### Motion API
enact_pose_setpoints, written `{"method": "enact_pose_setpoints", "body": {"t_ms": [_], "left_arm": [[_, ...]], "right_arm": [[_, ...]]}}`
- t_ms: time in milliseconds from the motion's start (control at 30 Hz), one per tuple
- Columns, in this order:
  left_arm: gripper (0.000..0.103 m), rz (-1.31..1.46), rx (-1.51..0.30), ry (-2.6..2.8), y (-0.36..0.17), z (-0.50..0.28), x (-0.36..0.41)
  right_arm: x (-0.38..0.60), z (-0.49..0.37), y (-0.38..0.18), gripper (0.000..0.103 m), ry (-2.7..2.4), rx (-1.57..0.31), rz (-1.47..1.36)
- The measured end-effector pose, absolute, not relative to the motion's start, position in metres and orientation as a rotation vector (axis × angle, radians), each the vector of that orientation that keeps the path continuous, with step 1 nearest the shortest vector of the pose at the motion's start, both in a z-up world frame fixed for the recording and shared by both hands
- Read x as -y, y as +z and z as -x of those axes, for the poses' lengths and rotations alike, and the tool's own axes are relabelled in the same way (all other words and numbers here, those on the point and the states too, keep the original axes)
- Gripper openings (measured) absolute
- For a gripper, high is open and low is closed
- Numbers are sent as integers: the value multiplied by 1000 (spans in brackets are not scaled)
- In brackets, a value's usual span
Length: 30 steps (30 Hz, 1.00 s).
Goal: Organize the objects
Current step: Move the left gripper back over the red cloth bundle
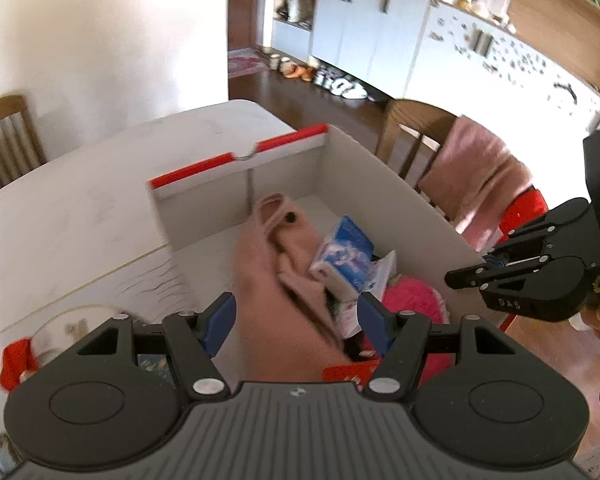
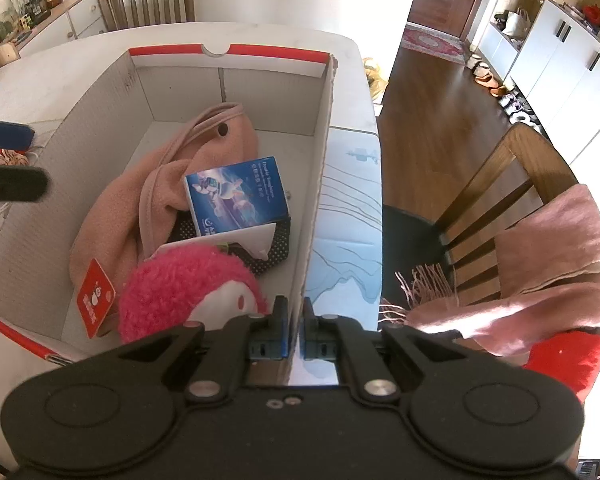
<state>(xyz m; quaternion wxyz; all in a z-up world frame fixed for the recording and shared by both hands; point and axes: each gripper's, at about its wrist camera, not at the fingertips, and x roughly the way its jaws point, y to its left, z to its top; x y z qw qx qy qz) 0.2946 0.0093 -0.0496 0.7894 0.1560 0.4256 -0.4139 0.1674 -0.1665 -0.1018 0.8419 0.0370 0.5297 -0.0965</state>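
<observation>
Left tongs (image 1: 296,322) hang open over the box, nothing between them; right tongs (image 2: 295,330) pinch the cardboard box (image 2: 320,152) wall, lower centre.
Pink bag (image 2: 120,216), blue carton (image 2: 236,196) and pink plush toy (image 2: 188,284) already lie inside, mid-frame. Most looks packed; small items on the desk (image 1: 60,208), lower left, may remain.

Dark polished wooden floor (image 2: 428,120); tall white cabinets (image 2: 560,56) along one wall; slatted wooden chair (image 2: 500,200) draped with a pink fringed blanket (image 2: 540,264); bright daylight.
</observation>
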Motion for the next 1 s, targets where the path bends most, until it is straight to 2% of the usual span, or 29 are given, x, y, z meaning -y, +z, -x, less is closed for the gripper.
{"method": "enact_pose_setpoints", "body": {"t_ms": [200,267,400,467,800,933,1000], "left_arm": [[67,-266,-904,-818,-41,-300,-55],[73,-239,-899,-794,-39,-302,-71],[76,-199,-895,-753,-38,-307,-101],[80,-176,-892,-722,-39,-310,-118],[84,-160,-933,-539,-66,-338,-188],[99,-172,-957,-475,-82,-350,-205],[102,-174,-971,-468,-92,-356,-211]], "right_arm": [[165,-168,-100,4,-211,-1122,-79],[165,-168,-100,4,-212,-1122,-80],[166,-167,-100,4,-216,-1124,-91],[166,-168,-100,4,-218,-1125,-91],[167,-169,-99,4,-232,-1128,-106],[166,-170,-100,4,-237,-1131,-104],[166,-170,-100,4,-239,-1133,-102]]}}
